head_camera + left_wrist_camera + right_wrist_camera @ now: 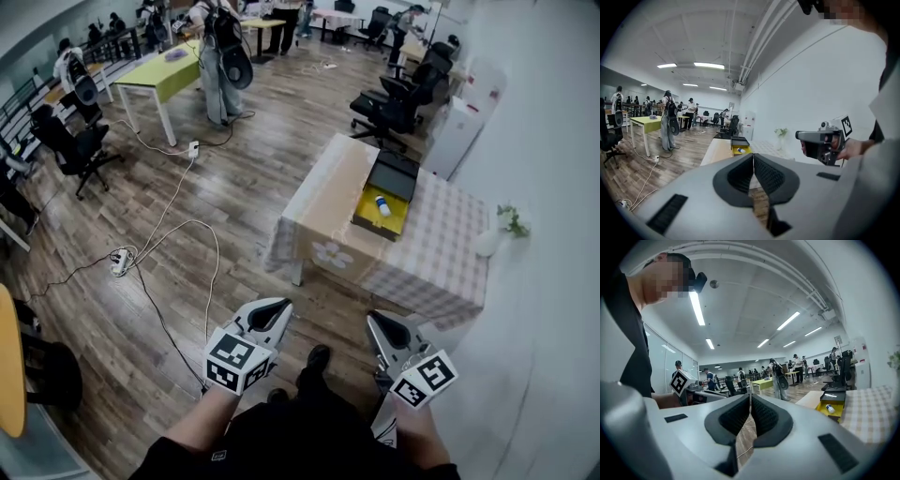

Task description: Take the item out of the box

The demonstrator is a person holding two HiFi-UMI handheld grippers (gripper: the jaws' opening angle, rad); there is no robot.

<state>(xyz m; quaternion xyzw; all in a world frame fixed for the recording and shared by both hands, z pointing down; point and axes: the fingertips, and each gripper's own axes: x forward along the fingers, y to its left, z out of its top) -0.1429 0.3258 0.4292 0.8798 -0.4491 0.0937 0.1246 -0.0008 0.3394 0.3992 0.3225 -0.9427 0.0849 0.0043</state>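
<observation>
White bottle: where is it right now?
Head view, upper right of centre: the white bottle lies in the open yellow box on the checked-cloth table, with a white vase further to its right.

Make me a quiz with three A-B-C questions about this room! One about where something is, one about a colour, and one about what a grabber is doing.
1. Where is the little bottle?
A. on the floor
B. in the open box on the table
C. on a chair

2. What colour is the inside of the box?
A. yellow
B. red
C. purple

3. How do the jaws of the right gripper stand?
A. wide open
B. shut on the bottle
C. shut with nothing between them

Answers:
1 B: the head view shows the bottle lying inside the box.
2 A: the box's inside is bright yellow.
3 C: the right gripper view shows the jaws together and empty, far from the table.
</observation>
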